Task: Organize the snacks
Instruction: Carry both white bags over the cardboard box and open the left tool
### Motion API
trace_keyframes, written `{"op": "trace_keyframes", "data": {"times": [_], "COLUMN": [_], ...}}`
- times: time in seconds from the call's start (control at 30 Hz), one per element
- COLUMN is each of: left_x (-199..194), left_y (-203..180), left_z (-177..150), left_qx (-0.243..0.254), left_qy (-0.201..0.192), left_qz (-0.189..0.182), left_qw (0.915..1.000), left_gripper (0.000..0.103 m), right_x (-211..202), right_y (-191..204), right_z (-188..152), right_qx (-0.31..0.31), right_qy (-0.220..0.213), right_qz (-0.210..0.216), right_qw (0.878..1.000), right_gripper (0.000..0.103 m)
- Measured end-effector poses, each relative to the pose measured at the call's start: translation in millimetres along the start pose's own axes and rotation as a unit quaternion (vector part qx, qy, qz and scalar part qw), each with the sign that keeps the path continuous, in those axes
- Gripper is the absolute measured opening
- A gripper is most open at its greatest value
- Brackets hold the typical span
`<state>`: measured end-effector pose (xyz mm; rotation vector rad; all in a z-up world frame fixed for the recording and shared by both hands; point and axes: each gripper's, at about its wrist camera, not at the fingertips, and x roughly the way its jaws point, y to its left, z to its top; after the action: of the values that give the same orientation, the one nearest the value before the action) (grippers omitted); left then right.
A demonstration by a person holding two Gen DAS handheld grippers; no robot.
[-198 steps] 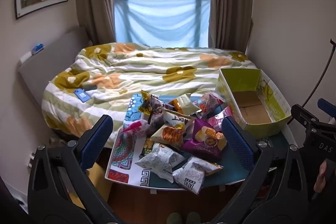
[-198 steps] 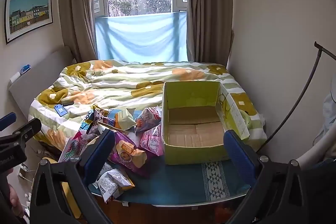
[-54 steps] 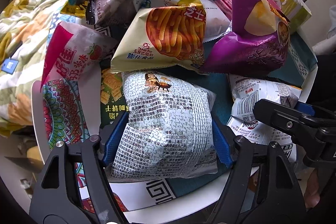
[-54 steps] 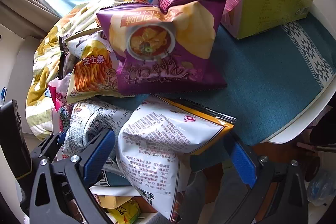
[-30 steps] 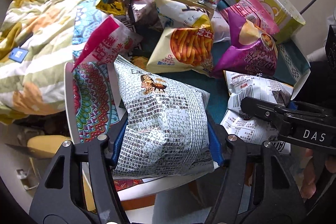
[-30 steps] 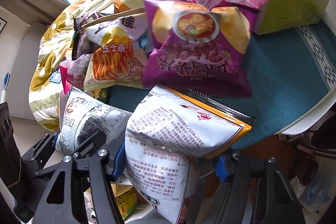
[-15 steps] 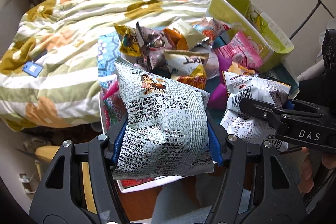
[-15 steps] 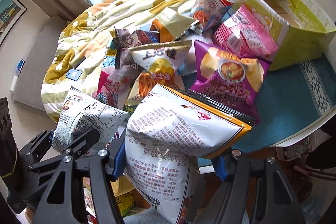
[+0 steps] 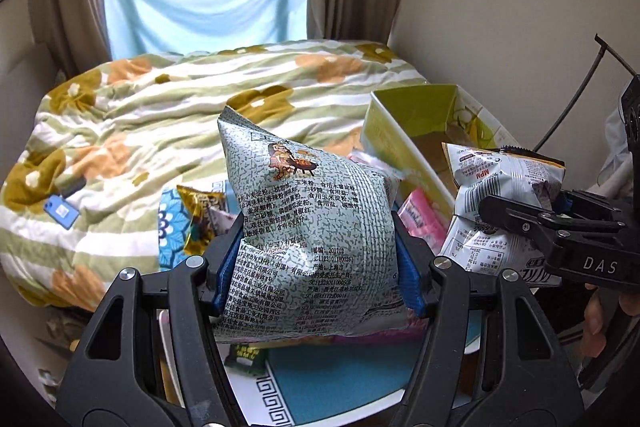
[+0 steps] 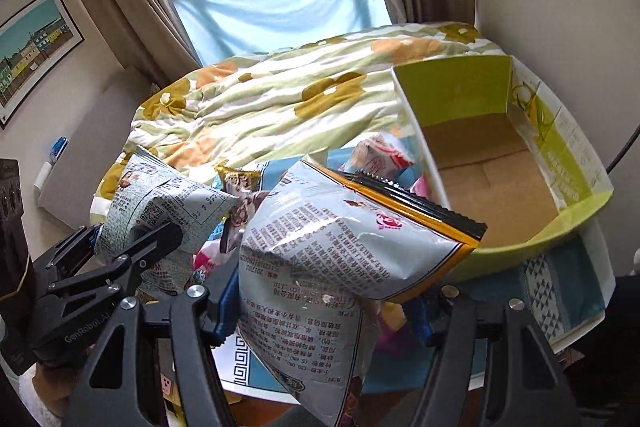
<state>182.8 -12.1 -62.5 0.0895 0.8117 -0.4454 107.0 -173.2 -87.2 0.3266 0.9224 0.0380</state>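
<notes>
My left gripper (image 9: 316,267) is shut on a pale green speckled snack bag (image 9: 308,227) and holds it up above the table. My right gripper (image 10: 320,311) is shut on a white snack bag with an orange and black edge (image 10: 340,251), also lifted. Each held bag shows in the other view: the speckled bag (image 10: 160,199) at left, the white bag (image 9: 500,195) at right. The open yellow-green cardboard box (image 10: 560,163) stands to the right, its brown floor bare. Several more snack bags (image 10: 376,155) lie on the table behind the held ones, mostly hidden.
The low table has a teal cloth (image 10: 560,291) and a white rim (image 9: 360,411). A bed with a flowered quilt (image 9: 180,115) lies beyond it. A blue card (image 9: 62,213) rests on the quilt. Walls close in on the right.
Both grippers have risen and tilted up with their bags. The snack pile has dropped low in view, and the box and bed now show.
</notes>
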Motion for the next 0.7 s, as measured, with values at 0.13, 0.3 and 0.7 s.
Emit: {"op": "trace_keyframes", "data": {"times": [0.13,0.3,0.7], "left_x": [27.5,77.5,206.3], "left_y": [-41.8,-97.3,-169.8], "left_z": [35.2,77.6,119.2], "left_qx": [-0.020,-0.035,-0.047], "left_qy": [-0.011,-0.008,0.065], "left_qz": [0.000,-0.001,0.014], "left_qw": [0.9997,0.9993,0.9967], "left_gripper": [0.060,0.060,0.060], "right_x": [-4.6,-3.0,31.6], "right_y": [-46.6,-113.9,-224.2], "right_z": [36.1,83.7,156.5], "right_qx": [-0.016,-0.026,-0.050], "right_qy": [-0.014,-0.018,0.007], "right_qz": [-0.002,0.001,-0.012], "right_qw": [1.000,1.000,0.999], "right_gripper": [0.062,0.062,0.062]}}
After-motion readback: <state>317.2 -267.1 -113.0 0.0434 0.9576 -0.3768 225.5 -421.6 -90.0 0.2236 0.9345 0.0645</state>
